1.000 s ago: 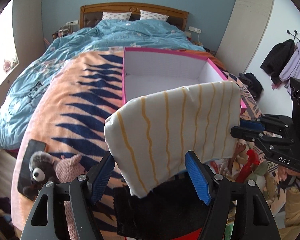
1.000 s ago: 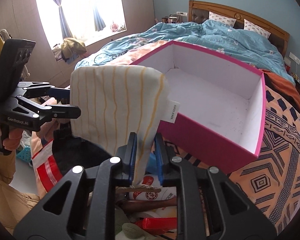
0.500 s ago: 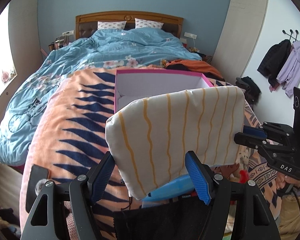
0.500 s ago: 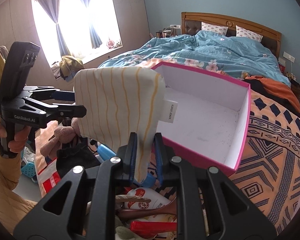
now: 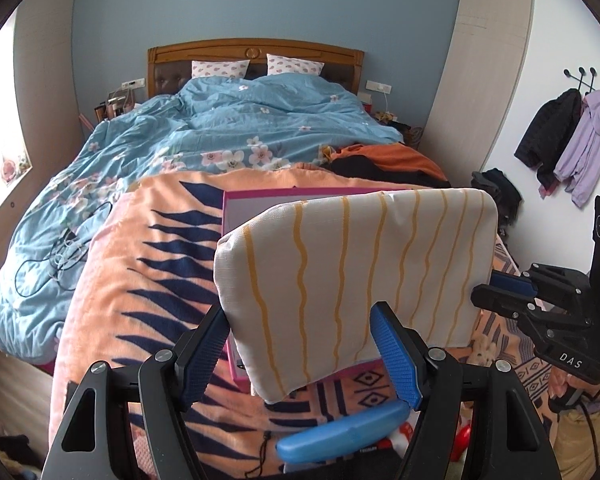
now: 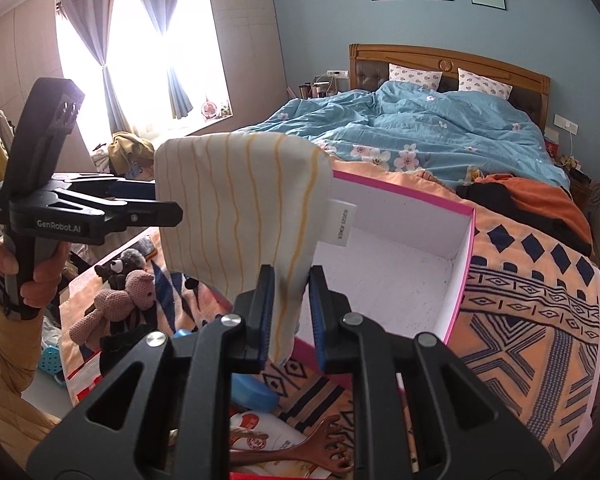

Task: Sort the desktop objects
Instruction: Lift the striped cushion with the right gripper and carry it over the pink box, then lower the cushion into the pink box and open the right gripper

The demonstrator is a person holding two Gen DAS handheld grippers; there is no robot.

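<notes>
1. Nearest the cameras, at the foot edge of the bed (image 5: pixel 220 128), clutter lies under the lifted striped pouch (image 5: pixel 352 276): a blue case (image 5: pixel 340 436), a brown comb (image 6: pixel 300 456). A dropped pouch would land back among them.
2. Right gripper (image 6: pixel 290 312) has its fingers closed on the pouch's lower corner only; that thin pinch could slip.
3. Left gripper (image 5: pixel 300 352) has its fingers open astride the pouch without pressing, so it offers no backup.
4. Farther along the bed, the pink box (image 6: pixel 460 264) stands open; the hanging pouch could catch its near wall.
</notes>
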